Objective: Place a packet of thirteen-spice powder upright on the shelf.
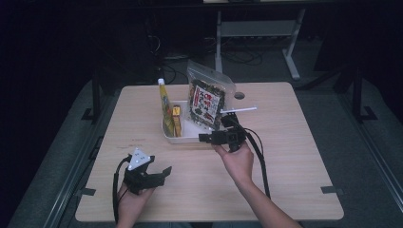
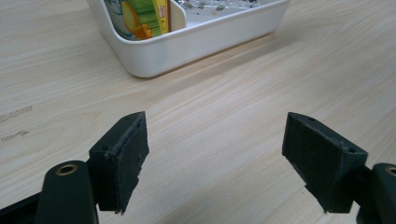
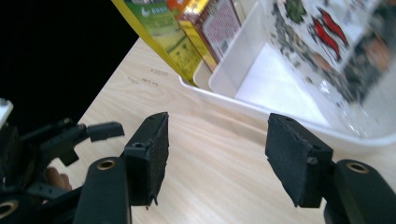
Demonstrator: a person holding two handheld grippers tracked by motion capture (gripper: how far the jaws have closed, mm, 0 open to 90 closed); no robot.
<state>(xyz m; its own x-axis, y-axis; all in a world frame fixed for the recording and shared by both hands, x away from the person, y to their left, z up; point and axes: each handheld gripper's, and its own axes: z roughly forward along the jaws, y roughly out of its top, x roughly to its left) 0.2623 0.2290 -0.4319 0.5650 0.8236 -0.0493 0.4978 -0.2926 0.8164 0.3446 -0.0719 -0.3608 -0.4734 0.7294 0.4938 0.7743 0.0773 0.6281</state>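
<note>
The right tool (image 1: 205, 137) hangs just at the near rim of the white rectangular plastic tray (image 1: 186, 138), its jaws apart and empty, as the right gripper view shows with bare wood between the pads (image 3: 156, 154). The nearest thing to it is the clear plastic snack bag with a dark printed label of red chillies (image 1: 207, 97), which stands upright in the right part of the tray, leaning back a little, its sealed top well above the rim. To its left stand a tall yellow-green printed pouch (image 1: 165, 107) and a small yellow and red box (image 1: 177, 118), apart from the bag behind a low divider.

The bag looks light and soft: thin crinkly film, loosely filled, likely to buckle and slip if pinched across its puffed middle. Its contents seem brittle, so a hard squeeze there could crush them. The flat sealed strip along the top edge is probably the best hold, being stiffer and thin enough for the pads to close on.

The left tool (image 1: 161, 173) rests low over the light wooden counter (image 1: 294, 156), well apart from the tray, jaws spread and holding nothing.
</note>
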